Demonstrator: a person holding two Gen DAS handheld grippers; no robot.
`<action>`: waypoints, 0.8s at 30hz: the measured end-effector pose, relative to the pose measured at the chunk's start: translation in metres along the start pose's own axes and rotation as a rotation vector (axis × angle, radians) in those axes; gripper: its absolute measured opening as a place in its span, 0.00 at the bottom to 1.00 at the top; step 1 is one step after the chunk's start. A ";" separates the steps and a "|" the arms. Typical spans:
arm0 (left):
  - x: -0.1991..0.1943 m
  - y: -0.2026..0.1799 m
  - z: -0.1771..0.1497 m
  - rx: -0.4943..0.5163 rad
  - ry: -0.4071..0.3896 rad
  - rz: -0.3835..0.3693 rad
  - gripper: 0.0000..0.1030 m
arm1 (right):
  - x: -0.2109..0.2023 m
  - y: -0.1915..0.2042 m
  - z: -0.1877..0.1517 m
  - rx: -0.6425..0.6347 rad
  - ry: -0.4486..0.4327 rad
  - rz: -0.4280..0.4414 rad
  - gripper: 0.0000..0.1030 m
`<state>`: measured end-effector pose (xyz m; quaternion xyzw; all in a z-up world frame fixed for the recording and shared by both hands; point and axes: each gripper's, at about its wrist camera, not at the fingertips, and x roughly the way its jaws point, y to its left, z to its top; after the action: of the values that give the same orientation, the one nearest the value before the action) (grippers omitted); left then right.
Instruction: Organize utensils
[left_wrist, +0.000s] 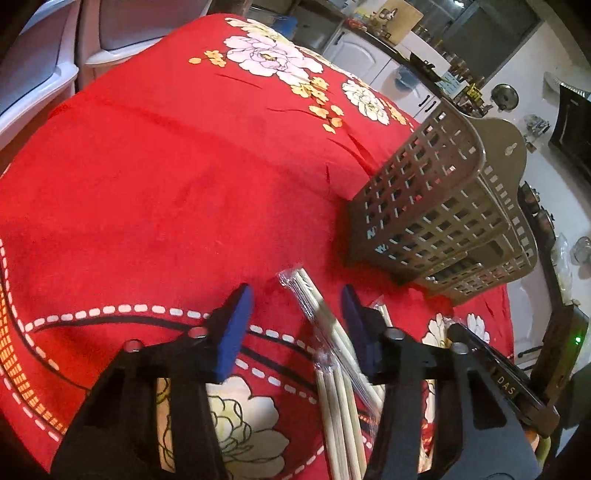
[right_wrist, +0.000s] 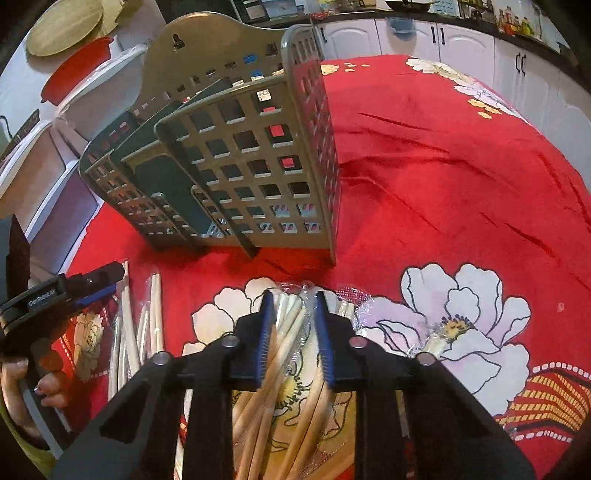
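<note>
Fingers (right_wrist: 266, 339) straddle pale wrapped chopsticks (right_wrist: 291, 332).

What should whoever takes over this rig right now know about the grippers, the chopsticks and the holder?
Left gripper: fingers straddle a wrapped chopstick bundle lying on the red floral cloth; pads not pressing yet.
Right gripper: fingers close around a second bundle of wrapped chopsticks; contact looks likely, but firm grip unconfirmed.
Grey slotted utensil holder stands upright on the cloth beyond both bundles; no chopsticks visible in its compartments.
Done: both grippers positioned over bundles.
Left: grip, lift, drop the bundles into the holder; more loose chopsticks lie beside the left gripper.
</note>
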<state>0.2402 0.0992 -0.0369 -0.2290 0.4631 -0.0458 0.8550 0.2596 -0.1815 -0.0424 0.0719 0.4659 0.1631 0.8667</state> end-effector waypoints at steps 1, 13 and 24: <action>0.001 0.001 0.001 -0.006 0.001 0.005 0.28 | -0.001 -0.001 0.001 0.002 -0.004 0.005 0.14; -0.007 -0.006 0.004 0.026 -0.024 -0.035 0.00 | -0.034 0.003 0.003 -0.043 -0.088 0.053 0.10; -0.053 -0.034 0.011 0.124 -0.136 -0.091 0.00 | -0.072 0.007 0.007 -0.076 -0.176 0.062 0.10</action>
<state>0.2236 0.0880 0.0243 -0.1989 0.3892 -0.0975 0.8941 0.2271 -0.1998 0.0197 0.0675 0.3789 0.2003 0.9009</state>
